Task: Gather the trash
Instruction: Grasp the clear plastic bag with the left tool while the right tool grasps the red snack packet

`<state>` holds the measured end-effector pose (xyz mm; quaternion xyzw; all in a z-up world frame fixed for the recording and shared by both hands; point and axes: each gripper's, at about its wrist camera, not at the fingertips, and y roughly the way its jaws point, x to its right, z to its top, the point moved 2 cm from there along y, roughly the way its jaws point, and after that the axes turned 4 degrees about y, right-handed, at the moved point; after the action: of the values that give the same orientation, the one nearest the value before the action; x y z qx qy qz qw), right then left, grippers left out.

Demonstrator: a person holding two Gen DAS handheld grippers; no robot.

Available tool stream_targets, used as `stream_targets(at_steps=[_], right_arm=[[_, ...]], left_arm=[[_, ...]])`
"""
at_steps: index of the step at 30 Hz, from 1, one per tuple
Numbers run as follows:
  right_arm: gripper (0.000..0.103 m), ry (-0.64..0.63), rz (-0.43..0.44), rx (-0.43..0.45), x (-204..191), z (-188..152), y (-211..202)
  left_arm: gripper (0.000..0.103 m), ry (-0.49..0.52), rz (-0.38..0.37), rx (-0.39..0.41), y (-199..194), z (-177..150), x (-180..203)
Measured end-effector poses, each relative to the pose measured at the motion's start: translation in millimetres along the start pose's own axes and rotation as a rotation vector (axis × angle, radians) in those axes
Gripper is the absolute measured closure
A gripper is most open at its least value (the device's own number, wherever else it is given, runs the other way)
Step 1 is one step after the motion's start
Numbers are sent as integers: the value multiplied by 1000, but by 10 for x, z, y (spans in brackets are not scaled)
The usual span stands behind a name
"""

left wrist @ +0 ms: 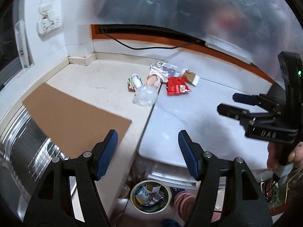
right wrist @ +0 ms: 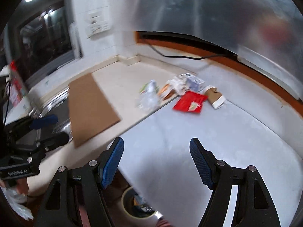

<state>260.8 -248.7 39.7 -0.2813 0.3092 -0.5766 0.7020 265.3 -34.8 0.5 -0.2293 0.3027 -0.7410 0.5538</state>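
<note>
**Red wrapper and loose litter wait at the far side of the counter, both grippers empty**

Red foil marks the landmark: the red wrapper lies flat on the grey worktop. Just left of the red wrapper sit a crumpled clear bag, a white tube and an orange packet; just right of it, a torn paper cup; behind it, a small white box. The bin, already holding scraps, stands on the floor well below and nearer than the red wrapper.

The left gripper has its jaws spread wide with nothing between them; so does the right gripper.

Risks, as I judge them: the 2 grippers could collide reaching into 1 tight cluster; the flat wrapper may slide instead of lifting; the limp bag could drag neighbours off the edge, missing the bin.
</note>
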Motion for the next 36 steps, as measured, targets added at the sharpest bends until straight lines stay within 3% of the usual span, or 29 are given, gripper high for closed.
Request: stream_targets(at_steps=[7,11,16,23,33,34,36], right_arm=[[30,169,-3,-22,736,594,794],[26,241,-41,-44,1078,760,1306],[24,346,-36,-103,1388,809,1883],[23,350,-57,-147,1427,817,2394],[21,270,-117,-159,1200,839,2752],[25,266,-127,-157,1187,833,2759],[37,253,-165,-153,1167,822,2761]], left_arm=[[40,-26,35,-58,916,518,-156],[29,-50,43,-95,1429,669,-194],[29,-63,47,-155,2025,769,-122],[29,-80,89,-201,2555,852,-116],[30,-103,111,-228,2804,813,-100],[31,-100,110,-226,2811,809,-89],[44,-99,106,-223,2817,798,-63]])
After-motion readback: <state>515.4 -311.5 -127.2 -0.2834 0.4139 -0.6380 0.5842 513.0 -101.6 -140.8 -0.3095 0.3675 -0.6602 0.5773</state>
